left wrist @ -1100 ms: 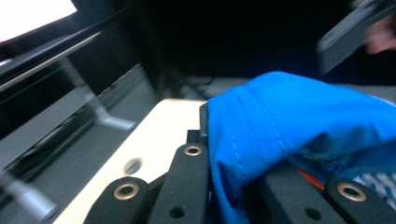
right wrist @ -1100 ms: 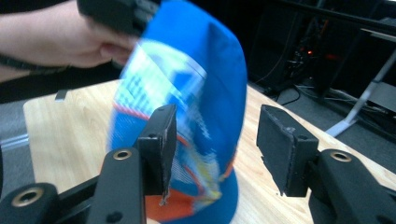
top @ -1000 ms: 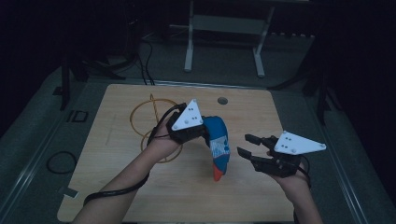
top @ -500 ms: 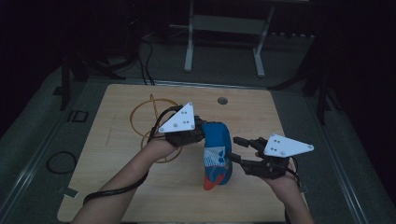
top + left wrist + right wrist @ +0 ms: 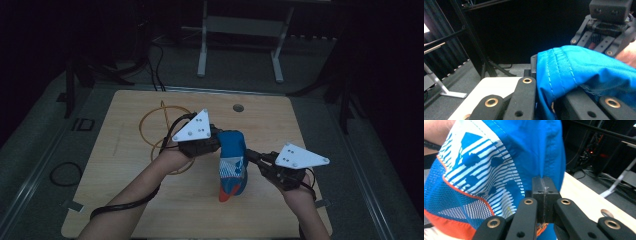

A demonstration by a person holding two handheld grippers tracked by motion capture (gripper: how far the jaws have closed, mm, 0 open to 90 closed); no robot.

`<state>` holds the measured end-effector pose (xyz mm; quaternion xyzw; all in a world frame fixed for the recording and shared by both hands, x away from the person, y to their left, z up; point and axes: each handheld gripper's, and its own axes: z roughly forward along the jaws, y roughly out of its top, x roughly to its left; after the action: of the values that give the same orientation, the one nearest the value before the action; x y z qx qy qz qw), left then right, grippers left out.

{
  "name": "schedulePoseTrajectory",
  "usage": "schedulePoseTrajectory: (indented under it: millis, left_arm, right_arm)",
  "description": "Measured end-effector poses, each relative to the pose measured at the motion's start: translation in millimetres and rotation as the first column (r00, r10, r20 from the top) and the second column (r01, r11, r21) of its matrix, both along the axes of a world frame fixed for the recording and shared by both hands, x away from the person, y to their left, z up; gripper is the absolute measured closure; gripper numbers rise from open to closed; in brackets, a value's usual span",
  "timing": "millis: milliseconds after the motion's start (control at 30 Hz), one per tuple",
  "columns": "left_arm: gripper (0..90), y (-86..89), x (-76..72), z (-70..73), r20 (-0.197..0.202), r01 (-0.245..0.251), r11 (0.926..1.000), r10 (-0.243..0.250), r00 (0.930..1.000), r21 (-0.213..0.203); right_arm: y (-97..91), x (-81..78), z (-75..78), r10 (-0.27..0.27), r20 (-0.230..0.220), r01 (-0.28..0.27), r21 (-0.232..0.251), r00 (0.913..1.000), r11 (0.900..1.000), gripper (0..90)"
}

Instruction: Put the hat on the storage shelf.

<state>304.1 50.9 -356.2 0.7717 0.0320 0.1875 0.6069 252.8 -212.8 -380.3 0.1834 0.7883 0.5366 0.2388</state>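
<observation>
We see a blue fabric garment with white stripes, blue mesh and an orange hem [image 5: 231, 165] held up above the pale wooden worktop [image 5: 125, 190], stretched between our two grippers. The left gripper [image 5: 216, 142] has its fingers [image 5: 524, 97] closed tight on the plain blue stitched edge, which bunches up and spills over the top of them in the left gripper view. The right gripper [image 5: 251, 156] has just been closing, and its fingers [image 5: 543, 195] now meet flat against each other with a fold of the blue cloth pinched at their tips (the striped and mesh panel hangs to the left of them in the right gripper view). From above, the garment droops below both sets of fingers, its orange end lowest and close over the worktop. Behind the left fingers lies a thin loop of yellowish cord [image 5: 155, 122], resting on the worktop, and a small round grey hole [image 5: 238, 107] sits farther back, well apart from both.
</observation>
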Motion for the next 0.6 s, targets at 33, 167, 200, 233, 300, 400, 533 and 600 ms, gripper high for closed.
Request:
schedulePoseTrajectory:
  millis: [33, 167, 200, 233, 300, 400, 533, 600]
  left_arm:
    - [89.8, 1.2, 0.3, 0.0, -0.007, 0.003, 1.0000, -0.003, 1.0000, 0.003]
    - [89.7, 6.4, 0.5, 0.0, -0.017, 0.019, 0.9998, -0.019, 0.9997, 0.010]
    - [89.7, 7.8, 0.1, 0.1, -0.016, 0.021, 0.9997, -0.021, 0.9996, 0.016]
    - [89.6, 8.7, -0.1, 0.1, -0.020, 0.024, 0.9995, -0.023, 0.9995, 0.020]
    - [89.6, 11.1, -0.6, 0.3, -0.021, 0.030, 0.9992, -0.030, 0.9993, 0.027]
    - [89.3, 14.6, -2.0, 0.8, -0.019, 0.019, 0.9981, -0.018, 0.9997, 0.058]
    - [84.2, 18.1, -6.3, 3.0, 0.003, 0.001, 0.9957, -0.002, 1.0000, 0.092]
    - [77.2, 21.5, -7.6, 4.4, 0.002, -0.004, 0.9951, 0.004, 1.0000, 0.099]
  right_arm:
    - [-1.6, -0.4, 1.3, 0.005, -0.002, -0.005, 0.010, 1.0000, 0.9999, 90.0]
    - [-8.6, -1.7, 7.7, 0.020, -0.006, -0.019, 0.047, 0.9998, 0.9987, 90.0]
    - [-10.7, -1.7, 9.7, 0.019, -0.006, -0.019, 0.058, 0.9998, 0.9981, 90.0]
    - [-12.5, -1.7, 11.8, 0.022, -0.005, -0.022, 0.066, 0.9998, 0.9976, 90.0]
    - [-15.5, -1.9, 16.3, 0.024, -0.002, -0.023, 0.082, 0.9997, 0.9964, 90.0]
    - [-19.2, -2.5, 23.7, 0.028, 0.003, -0.028, 0.104, 0.9996, 0.9942, 90.0]
    - [-19.0, -4.0, 32.3, 0.025, 0.019, -0.027, 0.103, 0.9995, 0.9944, 90.0]
    - [-19.0, -4.2, 35.7, 0.019, 0.028, -0.022, 0.104, 0.9994, 0.9943, 90.0]
